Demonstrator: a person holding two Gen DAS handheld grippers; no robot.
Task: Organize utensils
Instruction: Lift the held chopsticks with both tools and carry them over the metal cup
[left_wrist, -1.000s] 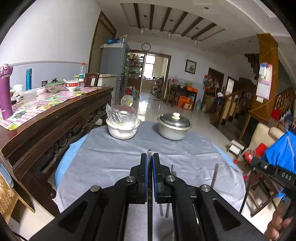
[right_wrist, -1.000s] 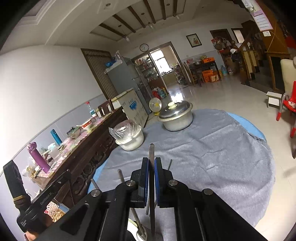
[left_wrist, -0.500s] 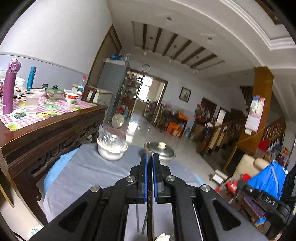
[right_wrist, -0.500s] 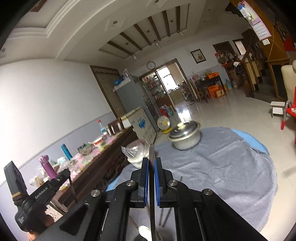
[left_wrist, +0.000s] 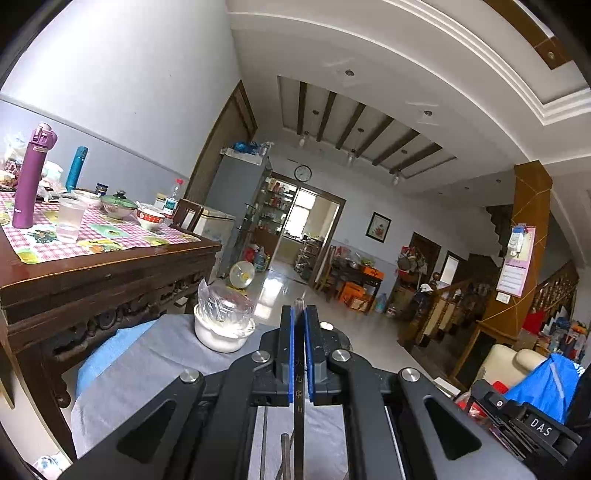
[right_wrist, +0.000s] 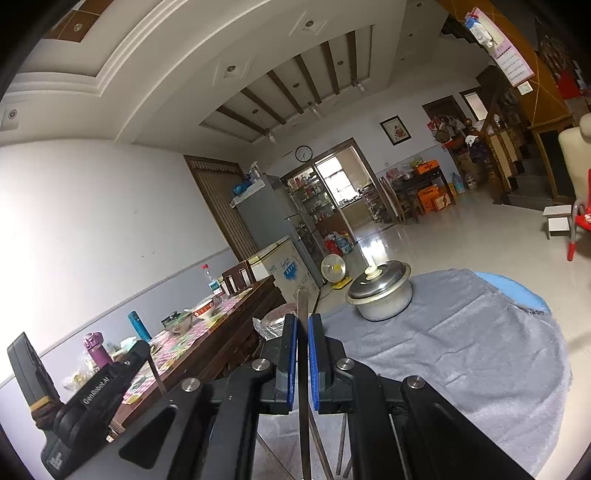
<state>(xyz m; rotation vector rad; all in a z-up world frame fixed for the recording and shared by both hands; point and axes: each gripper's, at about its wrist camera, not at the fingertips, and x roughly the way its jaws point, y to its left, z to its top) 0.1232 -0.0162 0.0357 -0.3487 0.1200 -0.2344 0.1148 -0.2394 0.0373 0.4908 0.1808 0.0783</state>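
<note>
A metal utensil (left_wrist: 299, 387) sits clenched in each gripper, left (left_wrist: 299, 350) and right (right_wrist: 302, 354), both now lifted clear of the grey cloth (right_wrist: 461, 354), ready for sorting.

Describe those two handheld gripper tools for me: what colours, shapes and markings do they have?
Both are black. The left gripper and the right gripper each have two flat fingers lined with blue pads, on angular black arms with triangular cut-outs and round silver screws. Seen from the other camera, the right one's body reads "DAS" in white, the left one's "GenRobot.AI". No cables or sleeves show.
</note>
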